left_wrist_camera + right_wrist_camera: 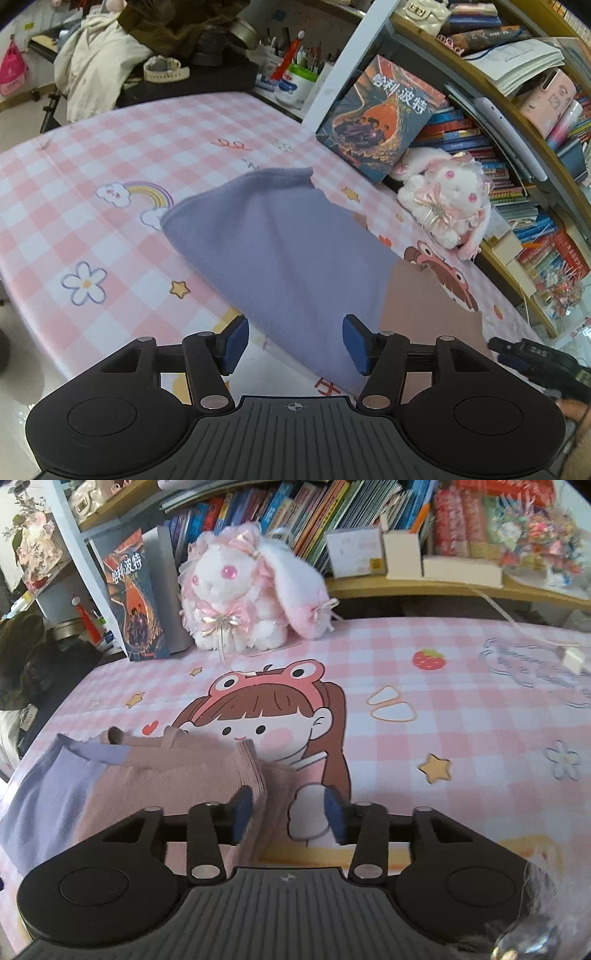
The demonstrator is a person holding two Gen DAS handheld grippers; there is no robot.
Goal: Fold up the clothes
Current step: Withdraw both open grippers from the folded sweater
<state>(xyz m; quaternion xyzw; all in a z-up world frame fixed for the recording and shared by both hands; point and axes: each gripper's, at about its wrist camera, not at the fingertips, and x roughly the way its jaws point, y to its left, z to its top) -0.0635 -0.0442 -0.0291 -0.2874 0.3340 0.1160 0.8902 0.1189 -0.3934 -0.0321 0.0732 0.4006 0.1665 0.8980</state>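
Observation:
A two-tone garment, lavender (280, 251) and dusty pink (424, 306), lies on the pink checked table mat (110, 155). My left gripper (295, 343) is open just above the lavender part, whose near edge runs between the blue pads. In the right wrist view the same garment shows its pink part (166, 775) and lavender part (48, 797) at the lower left. My right gripper (288, 814) is open, and a raised ribbed fold of pink cloth (255, 775) stands between its fingers, against the left pad. The right gripper's tool (535, 358) appears at the left view's right edge.
A white and pink plush rabbit (251, 598) and an upright book (136, 602) stand at the mat's far side, before a packed bookshelf (517, 110). A white cable and plug (572, 657) lie at the right. Pen pots (295, 81) and piled clothes (99, 62) sit beyond the table.

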